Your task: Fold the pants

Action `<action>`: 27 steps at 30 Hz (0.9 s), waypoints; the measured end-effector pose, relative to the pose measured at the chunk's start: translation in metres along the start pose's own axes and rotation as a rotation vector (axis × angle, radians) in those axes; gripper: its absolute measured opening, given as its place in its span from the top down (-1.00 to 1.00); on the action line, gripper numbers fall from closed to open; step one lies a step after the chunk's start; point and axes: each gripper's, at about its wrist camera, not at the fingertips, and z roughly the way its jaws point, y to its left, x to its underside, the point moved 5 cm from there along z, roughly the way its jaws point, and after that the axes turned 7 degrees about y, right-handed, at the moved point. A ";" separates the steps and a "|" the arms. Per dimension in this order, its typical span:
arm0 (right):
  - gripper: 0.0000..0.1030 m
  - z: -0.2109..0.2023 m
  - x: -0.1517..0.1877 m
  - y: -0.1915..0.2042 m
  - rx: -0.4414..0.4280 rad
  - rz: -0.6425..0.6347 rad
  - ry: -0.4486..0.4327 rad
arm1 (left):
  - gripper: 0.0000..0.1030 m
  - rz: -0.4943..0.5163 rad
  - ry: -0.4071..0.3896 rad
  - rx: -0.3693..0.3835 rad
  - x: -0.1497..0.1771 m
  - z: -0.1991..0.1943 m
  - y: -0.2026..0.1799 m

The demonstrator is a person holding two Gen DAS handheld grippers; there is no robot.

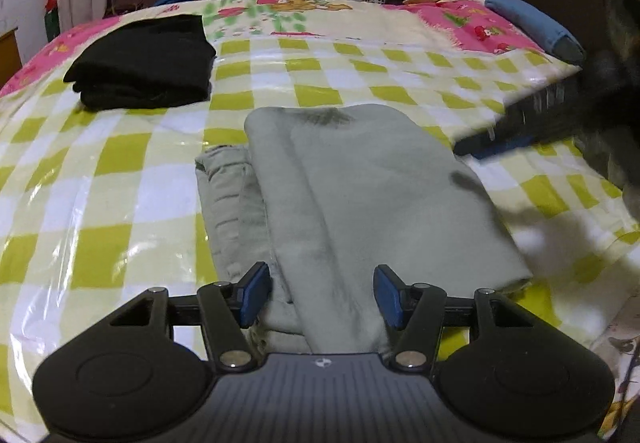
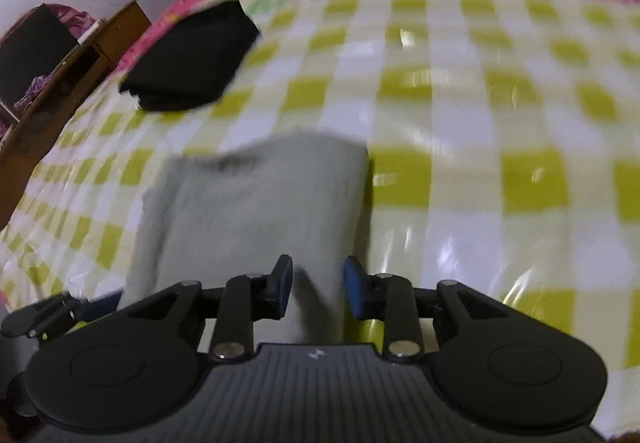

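Pants: grey-green pants (image 1: 360, 195) lie folded into a long stack on the bed, near its front edge; a ribbed waistband or cuff shows at the stack's left side in the left wrist view.
Left gripper: the left gripper (image 1: 322, 293) hovers over the near end of the pants, jaws standing wide apart with the cloth beneath them, pads not pressing on it.
Right gripper: the right gripper (image 2: 318, 287) hangs over the near right part of the pants (image 2: 256, 203), jaws at a narrow gap, nothing pinched between them; this view is blurred.
Bed cover: a glossy green-and-white checked cover (image 1: 120, 171) under the pants.
Black clothes: a folded black pile (image 1: 144, 63) far left, well apart from the pants.
Pillow: a blue pillow (image 1: 532, 23) at the far right.
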 end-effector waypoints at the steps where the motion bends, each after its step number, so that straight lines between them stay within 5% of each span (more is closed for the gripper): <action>1: 0.34 -0.001 -0.004 0.015 -0.038 -0.017 -0.006 | -0.34 -0.001 -0.002 -0.003 0.001 -0.001 -0.001; 4: -0.04 0.020 -0.015 0.069 -0.064 -0.111 0.003 | -0.34 -0.002 -0.013 -0.008 0.002 -0.002 -0.002; 7: -0.08 0.054 -0.017 0.106 -0.039 -0.162 0.051 | -0.34 -0.010 -0.026 0.011 0.004 -0.002 -0.005; 11: -0.06 0.092 -0.016 0.117 0.107 -0.183 0.092 | -0.31 -0.006 -0.039 0.012 0.005 0.000 -0.004; 13: 0.14 0.096 -0.017 0.109 0.136 -0.156 0.098 | -0.31 -0.005 -0.044 0.023 0.006 0.001 -0.002; 15: 0.87 0.092 -0.021 0.097 0.118 -0.104 0.110 | -0.20 -0.014 -0.055 0.031 0.005 0.000 0.001; 22: 0.92 0.049 -0.030 0.118 0.006 -0.098 0.046 | 0.20 -0.098 -0.090 0.090 0.005 -0.015 0.016; 27: 0.86 0.059 -0.031 0.156 -0.035 -0.170 0.021 | 0.22 -0.175 -0.118 0.070 0.006 -0.030 0.034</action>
